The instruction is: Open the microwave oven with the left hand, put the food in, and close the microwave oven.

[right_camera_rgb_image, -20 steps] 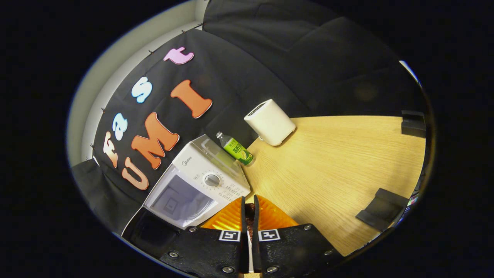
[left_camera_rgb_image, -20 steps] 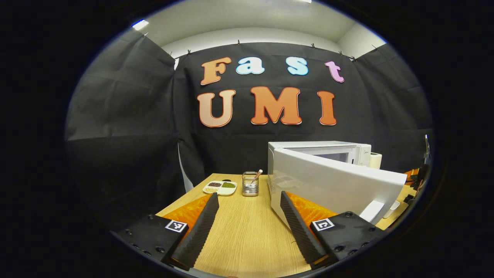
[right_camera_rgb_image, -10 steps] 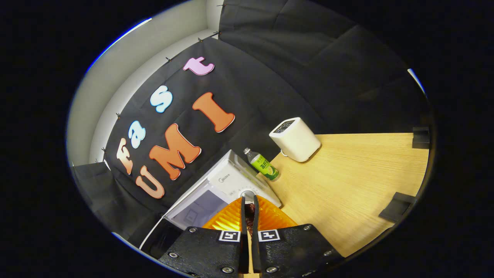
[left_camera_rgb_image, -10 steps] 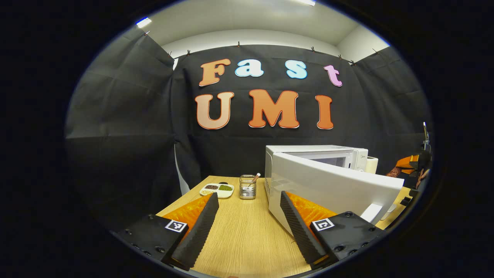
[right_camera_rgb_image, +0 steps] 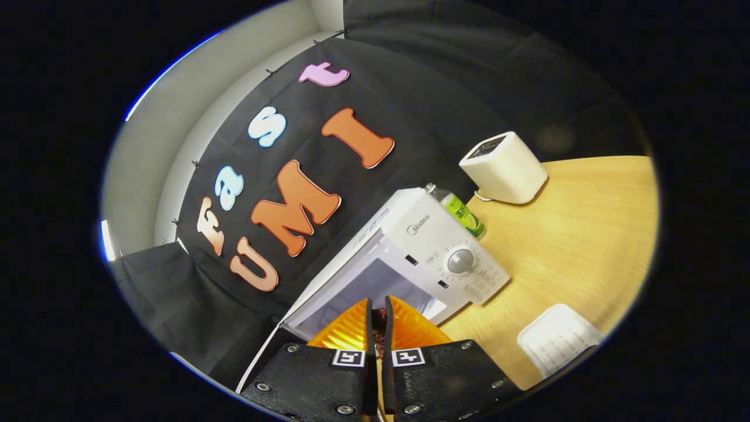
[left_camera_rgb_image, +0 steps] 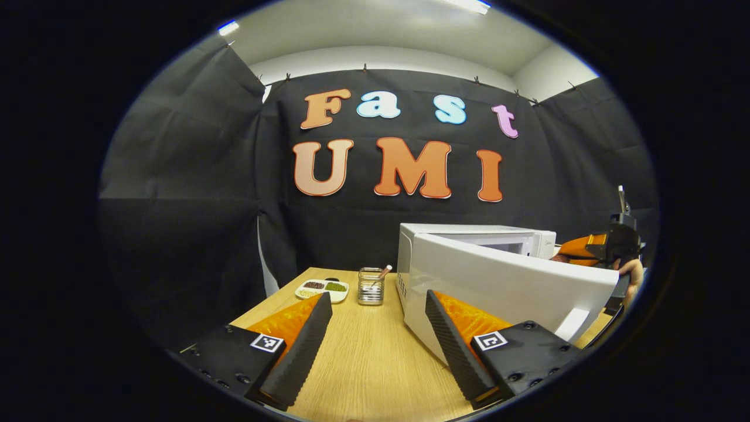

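Note:
The white microwave (left_camera_rgb_image: 469, 233) stands on the wooden table, its door (left_camera_rgb_image: 510, 287) swung wide toward me. My left gripper (left_camera_rgb_image: 378, 298) is open and holds nothing, hovering low over the table just left of the door. In the right gripper view the microwave's open cavity (right_camera_rgb_image: 375, 280) lies directly ahead, with the control panel and knob (right_camera_rgb_image: 461, 261) to its right. My right gripper (right_camera_rgb_image: 378, 302) is shut on a dark piece of food (right_camera_rgb_image: 379, 321) pinched between its fingers. In the left gripper view, the right gripper (left_camera_rgb_image: 589, 246) and the hand holding it (left_camera_rgb_image: 631, 271) appear beyond the door's far edge.
A divided dish of beans (left_camera_rgb_image: 322, 288) and a clear utensil holder (left_camera_rgb_image: 370, 285) sit at the table's far left. A green bottle (right_camera_rgb_image: 463, 214) and a white box-shaped appliance (right_camera_rgb_image: 504, 167) stand beside the microwave. A white tray (right_camera_rgb_image: 556, 337) lies near the table's front.
My right gripper has carried the food closer to the microwave's open front and has come into the left gripper view. The left gripper stays open, drawn back slightly.

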